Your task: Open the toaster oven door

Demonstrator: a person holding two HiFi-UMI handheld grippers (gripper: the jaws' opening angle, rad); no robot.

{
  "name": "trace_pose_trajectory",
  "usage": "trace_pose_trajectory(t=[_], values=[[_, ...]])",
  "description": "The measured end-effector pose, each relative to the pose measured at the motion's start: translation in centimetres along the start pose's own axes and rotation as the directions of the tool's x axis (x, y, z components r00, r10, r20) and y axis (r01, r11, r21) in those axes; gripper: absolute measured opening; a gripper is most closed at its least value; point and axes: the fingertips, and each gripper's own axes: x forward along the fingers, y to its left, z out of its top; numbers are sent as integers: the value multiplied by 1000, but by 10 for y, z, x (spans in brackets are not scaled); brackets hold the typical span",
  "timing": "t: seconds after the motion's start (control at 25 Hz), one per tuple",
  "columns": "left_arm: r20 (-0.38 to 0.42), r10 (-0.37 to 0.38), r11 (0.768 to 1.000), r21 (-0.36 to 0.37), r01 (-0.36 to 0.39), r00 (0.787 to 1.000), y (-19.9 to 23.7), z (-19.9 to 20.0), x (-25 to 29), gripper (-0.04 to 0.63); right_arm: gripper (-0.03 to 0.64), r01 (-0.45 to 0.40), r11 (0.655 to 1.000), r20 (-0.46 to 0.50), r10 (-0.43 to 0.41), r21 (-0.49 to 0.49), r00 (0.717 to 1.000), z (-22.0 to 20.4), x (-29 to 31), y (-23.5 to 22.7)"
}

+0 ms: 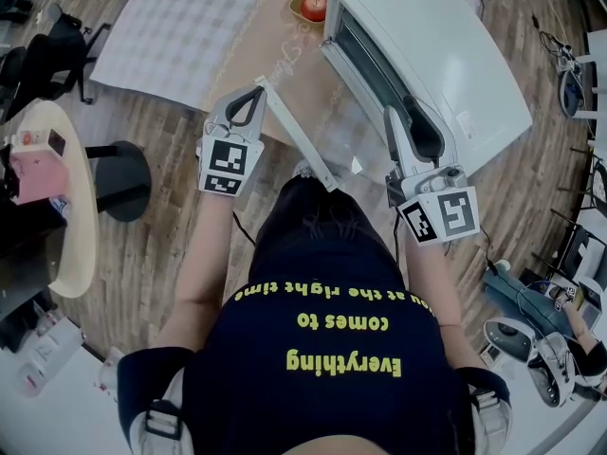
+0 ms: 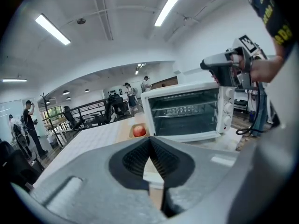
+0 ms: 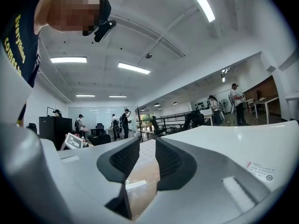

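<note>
The white toaster oven [image 1: 446,64] stands at the upper right of the table. Its glass door [image 1: 332,126] hangs folded down toward me, with the white handle bar [image 1: 294,131] at its near edge. In the left gripper view the oven [image 2: 187,111] shows its open cavity and racks. My left gripper [image 1: 254,91] is shut and holds nothing, its tips close by the far end of the handle bar. My right gripper [image 1: 394,117] hovers over the oven's front top edge, its jaws apart with nothing between them. That gripper [image 3: 142,148] sees the oven's top [image 3: 243,153] on its right.
A red apple [image 1: 314,7] lies in a shallow wooden dish left of the oven. A white checked mat [image 1: 180,31] covers the table's left part. A round side table [image 1: 66,207] and a black stool base [image 1: 123,178] stand at my left. Cables and gear lie at right.
</note>
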Motion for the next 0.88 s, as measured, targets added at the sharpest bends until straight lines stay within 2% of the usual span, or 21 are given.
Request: trace_pose_trajectory(t=[0.24,0.4,0.88], values=[[97,2,1000,-20,0,995,1,43,-7,3,94,15,1000,39,-14,-20,999,16,-3,-3],[154,9,1000,-6,-8,988,2,71,-8,3,83,31,999,61,-29,-34,998,25,-4,-7],[319,-19,1000,-15,25,948,-3,146,-18,3,56,84,995,113,-77,-54,991,51,-8,-16]])
